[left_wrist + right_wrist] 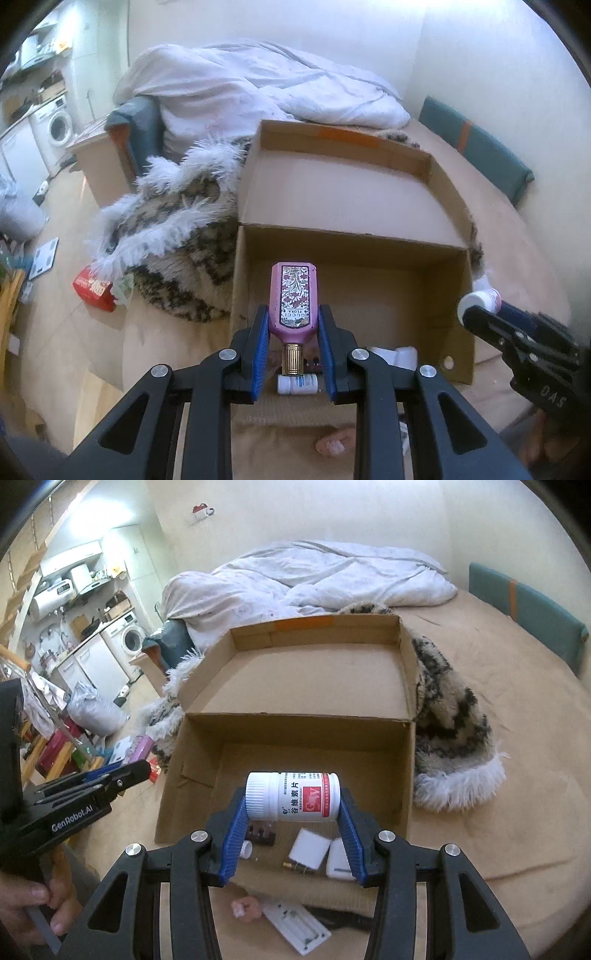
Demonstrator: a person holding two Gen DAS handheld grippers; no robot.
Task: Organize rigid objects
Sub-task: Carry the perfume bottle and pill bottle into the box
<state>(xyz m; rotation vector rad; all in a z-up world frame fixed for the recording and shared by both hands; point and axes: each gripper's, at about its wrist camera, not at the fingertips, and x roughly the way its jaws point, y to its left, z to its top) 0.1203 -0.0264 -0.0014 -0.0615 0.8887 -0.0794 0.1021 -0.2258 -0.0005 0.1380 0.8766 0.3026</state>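
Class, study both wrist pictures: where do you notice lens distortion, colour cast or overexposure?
Left wrist view: strong fisheye bending of the cardboard box, black vignette corners, a bluish cast, the pink perfume bottle sharp in the left gripper. Right wrist view: the same curvature, warmer light; the white pill bottle in the right gripper slightly overexposed at its cap.

Pink floral-labelled perfume bottle (293, 301), white red-labelled pill bottle (293, 796), brown cardboard box (408, 760).

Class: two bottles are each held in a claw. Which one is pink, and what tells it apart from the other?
The perfume bottle in the left claw: pink, flat, floral label, gold cap. The right claw holds a round white pill bottle.
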